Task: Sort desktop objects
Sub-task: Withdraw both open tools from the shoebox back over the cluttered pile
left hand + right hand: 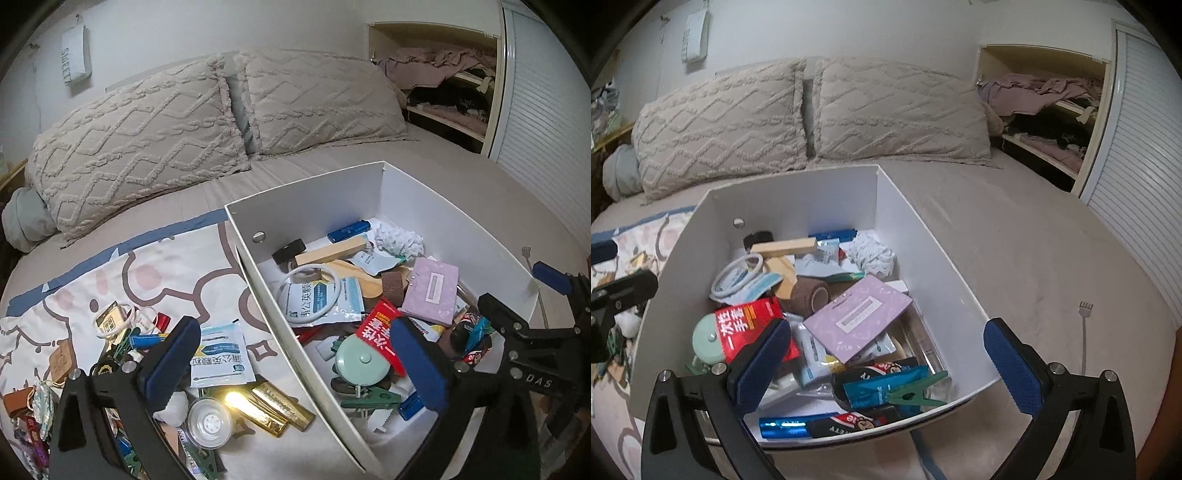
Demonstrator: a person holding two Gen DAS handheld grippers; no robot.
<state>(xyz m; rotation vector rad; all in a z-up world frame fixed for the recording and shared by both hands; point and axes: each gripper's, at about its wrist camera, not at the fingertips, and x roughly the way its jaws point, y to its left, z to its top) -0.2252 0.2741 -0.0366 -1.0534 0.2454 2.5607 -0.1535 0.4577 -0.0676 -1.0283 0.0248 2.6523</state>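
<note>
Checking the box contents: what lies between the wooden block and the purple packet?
In the right wrist view, a brown tape roll lies between the wooden block and the purple packet.

Two textured beige pillows [140,144] lean side by side against the wall at the head of the bed [1015,236]. To the right, an open wardrobe shelf [1045,107] holds crumpled mauve clothes [436,61], beside a white louvred door [1145,177]. A white hanging pouch [75,55] lettered "SWEET" is fixed to the wall above the pillows.

both wrists overlook box [306,192] (shared), bedward
</note>
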